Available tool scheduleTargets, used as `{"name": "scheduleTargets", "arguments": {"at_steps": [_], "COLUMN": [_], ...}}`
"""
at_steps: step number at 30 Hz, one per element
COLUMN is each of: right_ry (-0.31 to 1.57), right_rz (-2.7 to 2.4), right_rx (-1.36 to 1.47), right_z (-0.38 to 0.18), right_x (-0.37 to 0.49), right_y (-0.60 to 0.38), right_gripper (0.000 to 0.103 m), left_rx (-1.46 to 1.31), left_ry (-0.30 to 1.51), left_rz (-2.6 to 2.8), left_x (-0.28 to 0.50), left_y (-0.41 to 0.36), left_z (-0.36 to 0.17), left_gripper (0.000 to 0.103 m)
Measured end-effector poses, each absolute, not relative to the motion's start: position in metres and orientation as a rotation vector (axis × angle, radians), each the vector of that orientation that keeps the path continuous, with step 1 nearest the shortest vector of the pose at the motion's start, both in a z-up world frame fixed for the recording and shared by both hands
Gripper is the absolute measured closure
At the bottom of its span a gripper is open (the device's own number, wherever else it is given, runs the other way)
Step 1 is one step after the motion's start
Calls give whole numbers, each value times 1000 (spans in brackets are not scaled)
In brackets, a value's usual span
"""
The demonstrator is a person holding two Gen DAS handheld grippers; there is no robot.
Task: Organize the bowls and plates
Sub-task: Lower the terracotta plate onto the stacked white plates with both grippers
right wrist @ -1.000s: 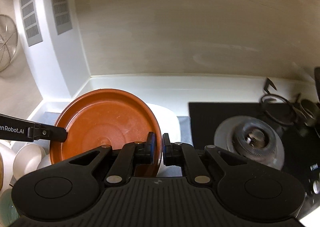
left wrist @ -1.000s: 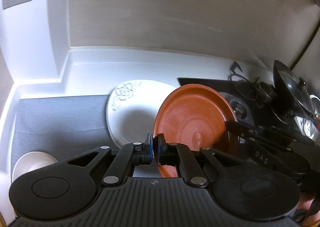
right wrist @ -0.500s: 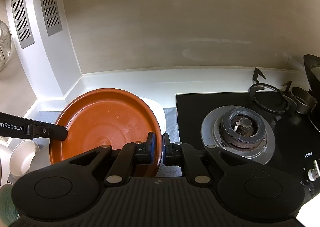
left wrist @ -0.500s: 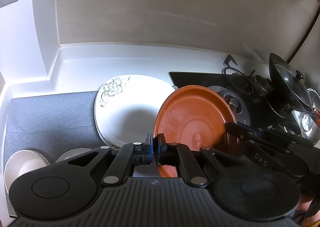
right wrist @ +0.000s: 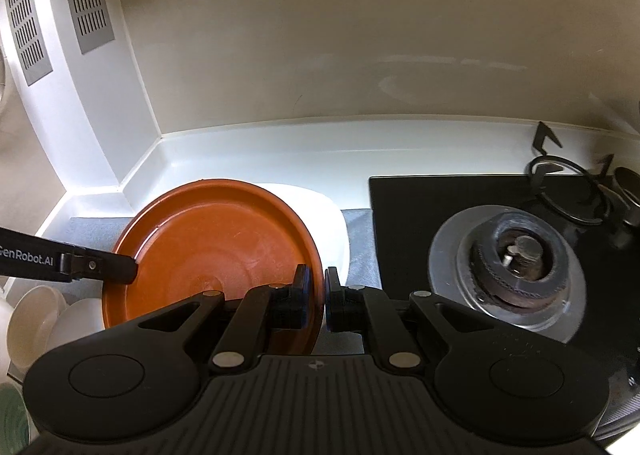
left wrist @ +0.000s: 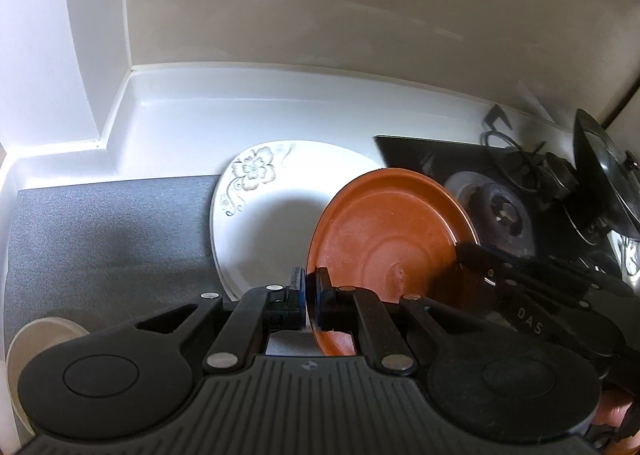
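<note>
Both grippers hold one brown plate (left wrist: 392, 243) by opposite rims, above the counter. My left gripper (left wrist: 308, 291) is shut on its left rim. My right gripper (right wrist: 316, 291) is shut on its right rim; the plate (right wrist: 212, 247) fills the lower left of the right wrist view. Under and behind it lies a white plate with a flower pattern (left wrist: 260, 207), resting on a grey mat (left wrist: 108, 231). White bowls (right wrist: 36, 319) stand at the left edge; one bowl (left wrist: 40, 339) also shows at the lower left of the left wrist view.
A black gas hob (right wrist: 500, 255) with a burner lies to the right. A pot with a glass lid (left wrist: 600, 183) stands on the hob's far side. The white counter (left wrist: 248, 111) ends at the back wall and a white corner pillar on the left.
Both grippers have carried the brown plate a little left and forward, closer to the flowered plate. The grip on both rims is unchanged.
</note>
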State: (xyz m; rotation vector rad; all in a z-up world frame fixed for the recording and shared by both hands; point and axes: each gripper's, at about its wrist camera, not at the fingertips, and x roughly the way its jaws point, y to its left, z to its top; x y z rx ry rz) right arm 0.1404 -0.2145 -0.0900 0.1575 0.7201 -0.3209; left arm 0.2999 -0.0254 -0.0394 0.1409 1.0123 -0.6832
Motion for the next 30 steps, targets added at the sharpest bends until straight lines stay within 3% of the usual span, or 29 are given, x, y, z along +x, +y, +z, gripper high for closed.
{"name": "scheduleTargets", "arguments": {"at_steps": [30], "right_ry": [852], "right_rz": [-288], "right_rx": [152], "right_z": [-154], "right_x": [249], "right_y": [-237], "right_gripper": [95], "left_rx": [132], "left_ry": [1151], "left_rz": [-579], "left_x": [397], "left_y": [-53], "left_z": [-109], "left_gripper": [98]}}
